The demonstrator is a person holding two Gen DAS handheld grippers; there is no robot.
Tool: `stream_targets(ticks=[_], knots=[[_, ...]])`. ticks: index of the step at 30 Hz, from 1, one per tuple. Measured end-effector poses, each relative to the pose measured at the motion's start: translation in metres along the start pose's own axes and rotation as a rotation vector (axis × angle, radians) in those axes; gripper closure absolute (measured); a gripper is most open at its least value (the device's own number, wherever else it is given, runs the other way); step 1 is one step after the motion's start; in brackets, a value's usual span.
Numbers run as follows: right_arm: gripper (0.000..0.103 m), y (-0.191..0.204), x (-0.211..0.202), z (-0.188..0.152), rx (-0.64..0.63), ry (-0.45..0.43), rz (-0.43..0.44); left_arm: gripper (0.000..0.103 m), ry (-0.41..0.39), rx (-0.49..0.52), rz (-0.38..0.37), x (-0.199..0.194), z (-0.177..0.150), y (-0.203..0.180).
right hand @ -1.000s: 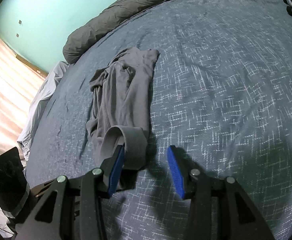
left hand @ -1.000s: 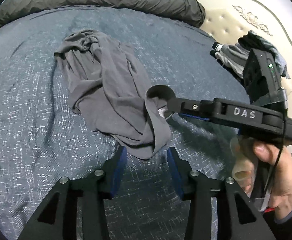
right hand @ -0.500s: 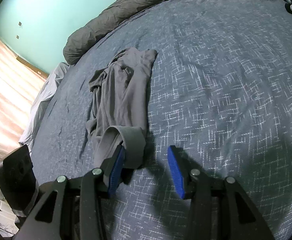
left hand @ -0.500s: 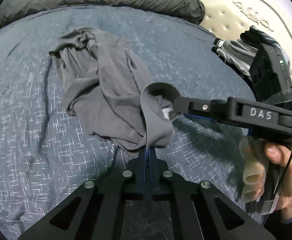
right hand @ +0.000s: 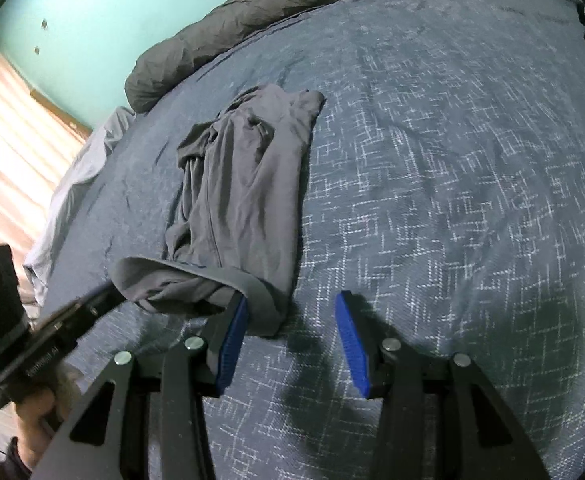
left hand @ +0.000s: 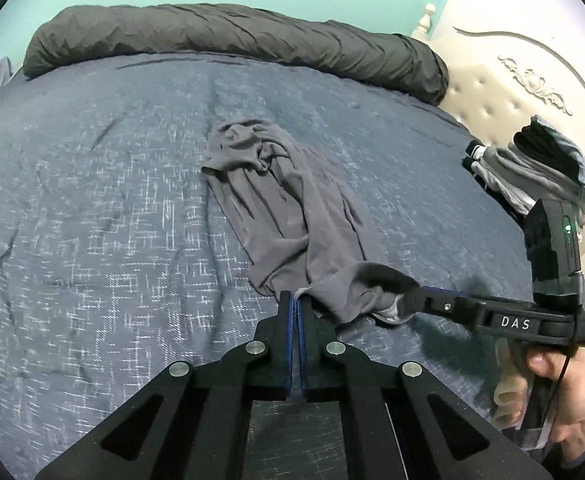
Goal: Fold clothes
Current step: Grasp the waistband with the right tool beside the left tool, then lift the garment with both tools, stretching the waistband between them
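On the bed, over a dark blue bedspread (left hand: 92,248) with a pale crosshatch weave, a thin grey garment (left hand: 292,216) was laid out in a long, rumpled strip, its far end bunched into soft folds. The fabric was seen as smooth, matte and stretchy, with a wider banded hem at the near end.

The left gripper (left hand: 295,300) was found fully closed, blue pads pressed flat together on one corner of that hem; the cloth was lifted slightly off the spread there. The right gripper (right hand: 290,320) was held with its jaws roughly half apart; the hem was draped over its left finger only, hooked rather than pinched, nothing being pressed between the pads. The hem was stretched between the two tools.

Both grippers were angled steeply down toward the mattress. The right handle was gripped by a hand (left hand: 564,408), thumb on the side.

A crinkled dark grey duvet roll (left hand: 232,40) was noted along the far edge, and a stack of folded clothes (left hand: 532,168) beside a tufted cream headboard (left hand: 492,92).
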State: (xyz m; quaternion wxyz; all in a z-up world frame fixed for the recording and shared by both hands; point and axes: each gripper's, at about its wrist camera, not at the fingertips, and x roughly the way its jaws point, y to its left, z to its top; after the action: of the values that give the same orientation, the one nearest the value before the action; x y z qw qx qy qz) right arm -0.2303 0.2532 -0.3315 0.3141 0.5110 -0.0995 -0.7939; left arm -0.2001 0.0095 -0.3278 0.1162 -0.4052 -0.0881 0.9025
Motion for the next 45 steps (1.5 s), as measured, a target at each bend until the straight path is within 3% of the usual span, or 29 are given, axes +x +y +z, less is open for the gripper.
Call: stream_targets(ticks=[4,10,16,24,40,45], knots=[[0.058,0.005,0.005,0.000,-0.020,0.008,-0.002,0.101,-0.022,0.001,0.012,-0.005,0.001,0.003],[0.096,0.018,0.011,-0.003,-0.065,0.017,0.037,0.101,-0.041,-0.006,0.021,-0.010,0.005,0.008],[0.099,0.027,-0.008,0.007,-0.074,-0.077,0.056,0.101,-0.078,0.014,0.013,-0.029,0.007,0.004],[0.100,0.065,-0.076,0.016,-0.135,-0.241,0.075,0.101,-0.181,0.039,-0.019,-0.105,0.021,-0.023],[0.100,0.191,-0.265,0.029,-0.432,-0.320,-0.003,0.101,-0.318,0.113,-0.082,-0.306,0.060,-0.081],[0.100,0.206,-0.277,0.021,-0.471,-0.258,-0.039,0.101,-0.282,0.107,-0.090,-0.318,0.043,-0.087]])
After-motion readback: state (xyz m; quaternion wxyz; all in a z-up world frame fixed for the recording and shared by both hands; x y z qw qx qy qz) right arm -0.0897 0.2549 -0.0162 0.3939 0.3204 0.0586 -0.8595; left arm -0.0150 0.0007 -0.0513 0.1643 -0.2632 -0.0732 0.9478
